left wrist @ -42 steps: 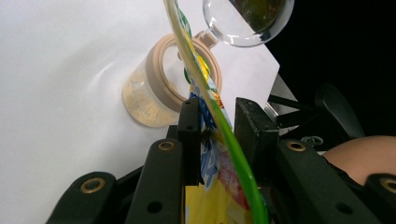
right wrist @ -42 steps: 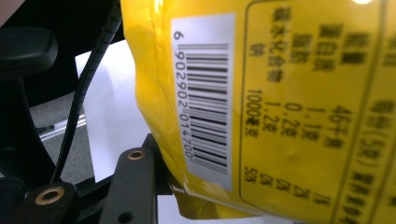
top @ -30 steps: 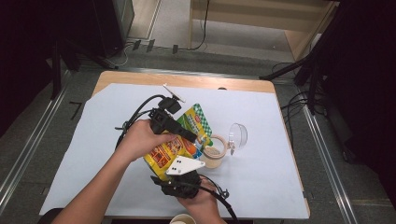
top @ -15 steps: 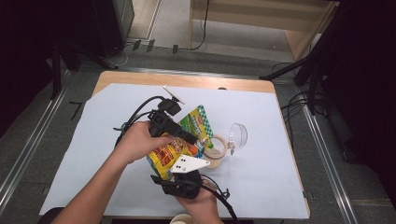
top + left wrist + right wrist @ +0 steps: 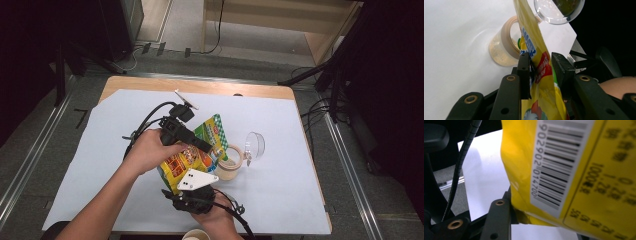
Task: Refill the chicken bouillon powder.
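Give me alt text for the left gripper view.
The left gripper has a yellow snack bag between its two black jaws, edge-on. Behind it, a tan jar lies on the white table cover, with a clear lid at the top.

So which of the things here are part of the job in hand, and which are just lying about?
In use:
- snack bag, clamped in both grippers
- left gripper
- right gripper
- jar, open beside the bag

Lying about:
- clear lid on the white sheet
- paper cup at the table's near edge
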{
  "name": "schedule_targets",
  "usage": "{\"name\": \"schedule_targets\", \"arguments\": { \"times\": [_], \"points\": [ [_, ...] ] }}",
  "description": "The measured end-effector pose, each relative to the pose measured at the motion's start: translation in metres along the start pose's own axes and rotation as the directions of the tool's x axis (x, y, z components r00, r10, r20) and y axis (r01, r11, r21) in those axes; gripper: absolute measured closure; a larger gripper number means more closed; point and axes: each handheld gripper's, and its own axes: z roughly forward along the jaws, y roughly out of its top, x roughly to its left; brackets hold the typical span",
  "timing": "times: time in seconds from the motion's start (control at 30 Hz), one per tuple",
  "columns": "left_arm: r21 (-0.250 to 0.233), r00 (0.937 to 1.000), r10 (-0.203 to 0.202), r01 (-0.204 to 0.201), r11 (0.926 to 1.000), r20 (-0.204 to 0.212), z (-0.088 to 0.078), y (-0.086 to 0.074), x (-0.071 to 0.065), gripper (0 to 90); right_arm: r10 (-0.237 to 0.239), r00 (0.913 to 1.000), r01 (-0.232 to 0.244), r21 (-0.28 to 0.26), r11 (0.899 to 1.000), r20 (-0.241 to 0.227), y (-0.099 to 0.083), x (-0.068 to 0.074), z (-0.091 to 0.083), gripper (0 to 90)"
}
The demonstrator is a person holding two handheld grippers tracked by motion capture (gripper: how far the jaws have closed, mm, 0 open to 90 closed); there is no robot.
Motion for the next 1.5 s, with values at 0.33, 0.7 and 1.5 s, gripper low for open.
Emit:
{"name": "schedule_targets", "arguments": {
  "times": [0.33,0.7,1.5],
  "points": [
    [-0.021,0.9998,0.003,-0.003,0.9998,0.019,-0.004,-0.001,-0.006,62.3,0.053,0.9982,-0.054,-0.037,0.998,-0.028,-0.001,-0.001,-0.002,65.1],
    [-0.034,0.9991,0.038,-0.038,0.9987,-0.017,-0.012,-0.002,-0.011,70.5,0.089,0.9957,-0.09,-0.064,0.994,-0.029,0.0,-0.007,-0.006,64.5],
    [-0.081,0.9988,0.04,-0.042,0.9958,-0.03,-0.02,0.0,-0.015,75.2,0.045,0.9975,-0.047,-0.031,0.998,-0.054,0.011,-0.006,-0.004,65.7]
  ]
}}
